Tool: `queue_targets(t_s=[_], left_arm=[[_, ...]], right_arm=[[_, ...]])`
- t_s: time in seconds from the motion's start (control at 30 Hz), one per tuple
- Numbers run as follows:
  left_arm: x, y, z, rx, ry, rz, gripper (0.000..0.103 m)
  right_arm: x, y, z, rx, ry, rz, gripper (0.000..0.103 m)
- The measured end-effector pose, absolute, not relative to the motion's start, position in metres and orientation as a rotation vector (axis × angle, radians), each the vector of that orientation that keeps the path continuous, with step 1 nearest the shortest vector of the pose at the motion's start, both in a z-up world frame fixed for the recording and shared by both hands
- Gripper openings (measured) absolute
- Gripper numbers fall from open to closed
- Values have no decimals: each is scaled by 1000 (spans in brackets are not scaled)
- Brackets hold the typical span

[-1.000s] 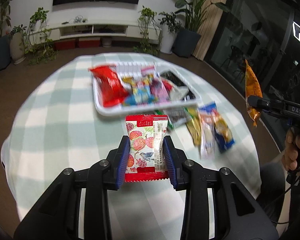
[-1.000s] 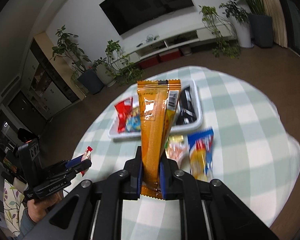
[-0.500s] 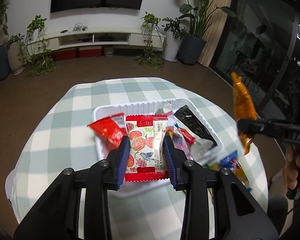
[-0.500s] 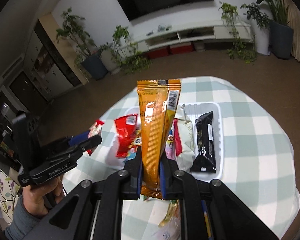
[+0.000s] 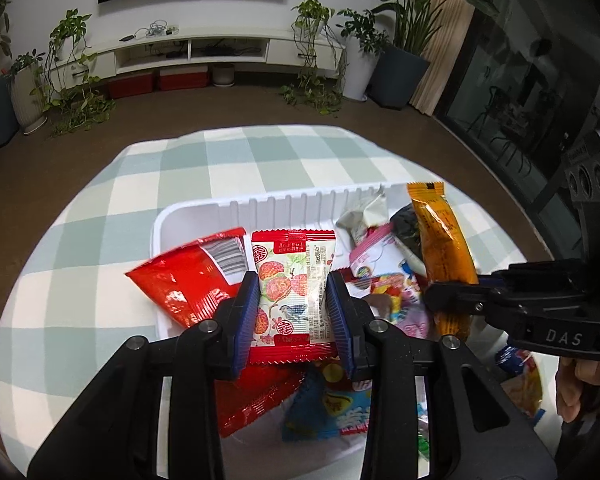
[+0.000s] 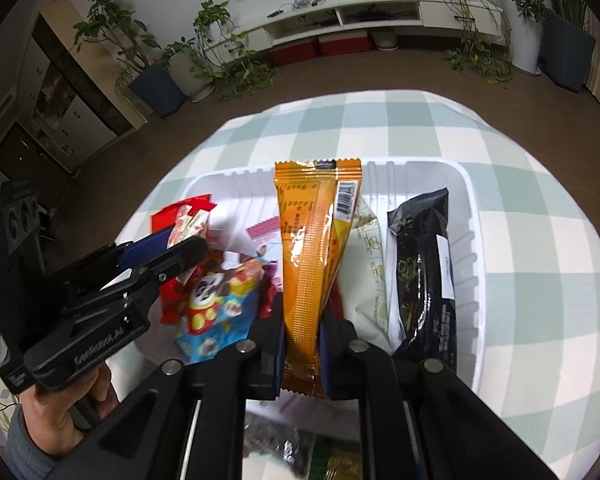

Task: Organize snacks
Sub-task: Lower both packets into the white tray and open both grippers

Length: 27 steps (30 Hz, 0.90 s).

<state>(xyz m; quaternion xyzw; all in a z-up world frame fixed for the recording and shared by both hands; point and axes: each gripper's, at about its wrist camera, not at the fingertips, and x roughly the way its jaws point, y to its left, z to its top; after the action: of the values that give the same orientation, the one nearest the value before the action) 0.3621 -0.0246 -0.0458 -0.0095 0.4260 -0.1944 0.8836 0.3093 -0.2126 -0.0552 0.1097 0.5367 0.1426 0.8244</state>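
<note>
The left tongs [image 5: 292,312] clamp a red-edged lychee packet [image 5: 294,280], and the right tongs [image 6: 302,344] pinch a long orange packet [image 6: 312,264] upright. Both packets hang just above the white tray [image 6: 474,240], which lies beneath and ahead of the tongs, heaped with snacks, a black packet [image 6: 422,276] along its right side. Farther out spreads the checked bench [image 5: 260,160].

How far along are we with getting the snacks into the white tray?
Partly done. Already in the white tray: a black packet, a red packet and several colourful ones. In hand: the left tool grips a red-and-white peach-print packet, the right tool grips an orange stick packet, both over the tray and not yet released. Left: a few packets lie outside on the checked tablecloth.
</note>
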Motion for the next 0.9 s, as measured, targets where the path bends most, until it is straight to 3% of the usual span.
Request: queue_targets(t_s=[0.17, 0.27, 0.37, 0.53, 0.63, 0.8, 0.9], left_arm=[[367, -31, -55, 1, 886, -392, 33], [366, -37, -57, 21, 882, -392, 42], [364, -38, -57, 31, 875, -381, 42], [359, -35, -52, 21, 865, -380, 46], [354, -33, -47, 19, 852, -380, 52], [338, -31, -37, 31, 821, -380, 69], [325, -26, -30, 27, 803, -381, 80]], right_arm=[[314, -215, -63, 247, 1137, 300, 15], [315, -216, -64, 256, 1138, 303, 16], [314, -217, -62, 267, 1134, 302, 18], [312, -217, -59, 280, 1115, 316, 37], [310, -218, -56, 278, 1104, 302, 41], [302, -227, -49, 318, 1080, 292, 51], [292, -235, -40, 352, 1050, 293, 65]])
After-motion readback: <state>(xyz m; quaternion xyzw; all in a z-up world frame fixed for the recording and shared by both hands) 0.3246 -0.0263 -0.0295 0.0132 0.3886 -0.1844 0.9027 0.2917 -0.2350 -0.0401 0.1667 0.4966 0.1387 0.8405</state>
